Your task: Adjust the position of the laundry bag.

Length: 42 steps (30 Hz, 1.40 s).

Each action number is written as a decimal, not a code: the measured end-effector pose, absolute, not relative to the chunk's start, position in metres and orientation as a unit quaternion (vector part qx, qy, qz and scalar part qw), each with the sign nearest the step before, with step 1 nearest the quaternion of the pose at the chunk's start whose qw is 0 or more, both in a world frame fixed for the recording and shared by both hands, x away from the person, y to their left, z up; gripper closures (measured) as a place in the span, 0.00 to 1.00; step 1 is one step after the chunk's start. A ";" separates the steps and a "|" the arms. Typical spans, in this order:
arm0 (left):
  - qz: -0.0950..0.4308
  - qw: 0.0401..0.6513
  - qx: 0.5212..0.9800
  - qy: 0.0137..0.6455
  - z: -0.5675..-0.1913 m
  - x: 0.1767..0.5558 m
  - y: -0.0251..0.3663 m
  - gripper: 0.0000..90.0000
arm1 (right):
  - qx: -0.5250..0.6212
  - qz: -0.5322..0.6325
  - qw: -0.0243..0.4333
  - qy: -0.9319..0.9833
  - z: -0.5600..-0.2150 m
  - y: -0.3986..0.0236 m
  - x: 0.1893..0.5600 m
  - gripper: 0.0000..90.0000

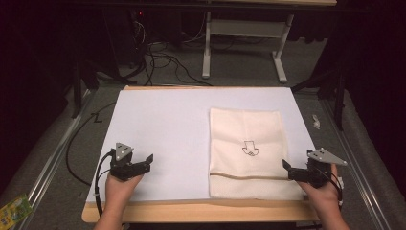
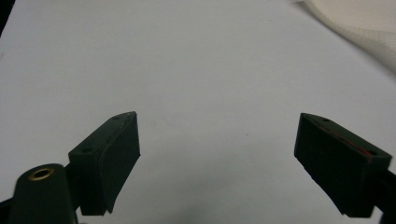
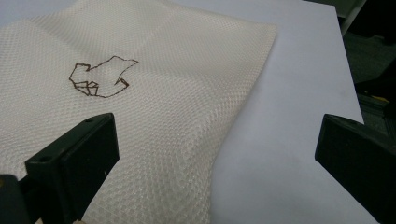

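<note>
A cream waffle-weave cloth (image 1: pixel 248 152) lies flat on the right half of the white table sheet (image 1: pixel 163 129), with a small brown outline drawing (image 1: pixel 250 148) at its middle and a tan stripe near its front edge. My left gripper (image 1: pixel 143 163) rests on the sheet near the front left, jaws open, nothing between them; in the left gripper view (image 2: pixel 217 154) the cloth's edge (image 2: pixel 359 23) shows at the upper right. My right gripper (image 1: pixel 290 168) sits at the cloth's front right side, open; in the right gripper view (image 3: pixel 215 154) its jaws straddle the cloth's edge (image 3: pixel 154 107).
The wooden table edge (image 1: pixel 201 211) runs along the front. Beyond the table stand a white desk frame (image 1: pixel 244 38) and tangled cables (image 1: pixel 158 57) on the grey floor. A green-yellow packet (image 1: pixel 14 208) lies on the floor at the lower left.
</note>
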<state>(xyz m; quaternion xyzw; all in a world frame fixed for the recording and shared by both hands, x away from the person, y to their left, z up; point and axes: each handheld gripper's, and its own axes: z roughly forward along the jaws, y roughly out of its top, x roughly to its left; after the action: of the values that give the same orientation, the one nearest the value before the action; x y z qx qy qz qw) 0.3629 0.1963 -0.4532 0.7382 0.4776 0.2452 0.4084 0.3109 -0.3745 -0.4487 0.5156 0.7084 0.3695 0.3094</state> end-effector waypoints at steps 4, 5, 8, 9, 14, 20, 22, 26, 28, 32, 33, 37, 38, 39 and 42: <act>0.247 0.421 0.744 0.457 -0.449 0.358 0.191 0.15 | 0.523 0.372 0.305 0.704 -0.451 -0.380 0.311 0.00; 0.250 0.423 0.744 0.453 -0.449 0.358 0.191 0.16 | 0.525 0.372 0.303 0.703 -0.451 -0.381 0.311 0.00; 0.246 0.429 0.741 0.453 -0.449 0.358 0.192 0.17 | 0.525 0.374 0.301 0.703 -0.452 -0.382 0.311 0.00; 0.244 0.433 0.741 0.451 -0.449 0.358 0.192 0.18 | 0.525 0.373 0.301 0.703 -0.452 -0.383 0.311 0.00; 0.234 0.442 0.747 0.438 -0.451 0.357 0.189 0.17 | 0.529 0.387 0.290 0.697 -0.451 -0.384 0.310 0.04; 0.223 0.444 0.751 0.435 -0.451 0.357 0.184 0.18 | 0.532 0.393 0.274 0.698 -0.449 -0.382 0.308 0.22; 0.224 0.444 0.752 0.433 -0.452 0.356 0.181 0.18 | 0.539 0.386 0.267 0.699 -0.451 -0.382 0.309 0.35; 0.209 0.437 0.760 0.433 -0.453 0.357 0.175 0.18 | 0.552 0.373 0.245 0.705 -0.458 -0.386 0.314 0.58; 0.199 0.437 0.763 0.433 -0.452 0.357 0.172 0.19 | 0.554 0.371 0.227 0.710 -0.463 -0.389 0.318 0.64; 0.175 0.457 0.758 0.430 -0.447 0.356 0.169 0.24 | 0.549 0.359 0.197 0.729 -0.472 -0.385 0.323 0.73; 0.168 0.465 0.756 0.428 -0.446 0.355 0.168 0.25 | 0.546 0.353 0.198 0.733 -0.473 -0.382 0.323 0.77; 0.150 0.480 0.755 0.421 -0.447 0.356 0.164 0.30 | 0.535 0.328 0.214 0.749 -0.474 -0.371 0.328 0.96; 0.145 0.482 0.755 0.421 -0.447 0.356 0.162 0.32 | 0.534 0.325 0.218 0.749 -0.474 -0.368 0.329 0.97; 0.142 0.485 0.755 0.419 -0.448 0.356 0.159 0.33 | 0.529 0.322 0.224 0.753 -0.474 -0.364 0.331 0.97; 0.142 0.478 0.765 0.408 -0.450 0.357 0.148 0.37 | 0.511 0.319 0.228 0.765 -0.474 -0.350 0.334 0.97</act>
<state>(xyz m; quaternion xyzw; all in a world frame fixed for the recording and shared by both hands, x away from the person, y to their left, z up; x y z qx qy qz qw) 0.3566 0.1479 -0.4503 0.7647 0.4081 0.1418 0.4781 0.3339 -0.3497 -0.4741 0.5108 0.7650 0.3194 0.2277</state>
